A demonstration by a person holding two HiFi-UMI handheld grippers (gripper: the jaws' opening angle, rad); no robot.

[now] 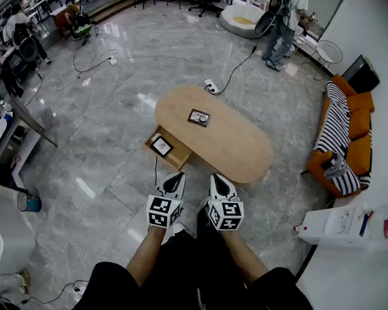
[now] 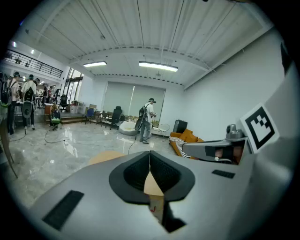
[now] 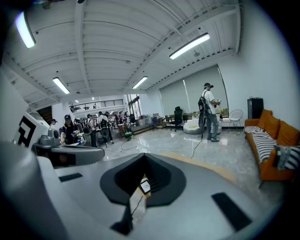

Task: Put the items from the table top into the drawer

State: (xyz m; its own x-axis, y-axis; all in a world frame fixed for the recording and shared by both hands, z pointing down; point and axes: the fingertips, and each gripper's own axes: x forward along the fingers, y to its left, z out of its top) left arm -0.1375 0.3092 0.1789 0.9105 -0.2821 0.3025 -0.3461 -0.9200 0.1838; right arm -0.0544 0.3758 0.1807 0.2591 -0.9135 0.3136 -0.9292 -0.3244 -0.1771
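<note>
Head view, looking steeply down on an oval wooden counter (image 1: 240, 147) at the centre of the frame, on a grey marble floor. A drawer (image 1: 174, 158) stands pulled open at the counter's lower-left edge. One flat, square, dark-framed item (image 1: 161, 145) lies inside the drawer. A second square item of the same look (image 1: 198, 117) lies on the counter top, toward its upper left, well apart from the drawer. No other items show on the counter. By this view the task looks about half done: one item is stowed and one is left to pick up and carry down-left into the drawer.

The person stands back from the counter. Both tools sit at lower centre of the frame, near each other and well apart from the counter. The left hand-held gripper (image 1: 174, 178) has its jaws closed together with nothing between them; its own view shows the pads meeting in a seam. The right hand-held gripper (image 1: 219, 179) is likewise closed tight and empty. Neither touches anything.
</note>
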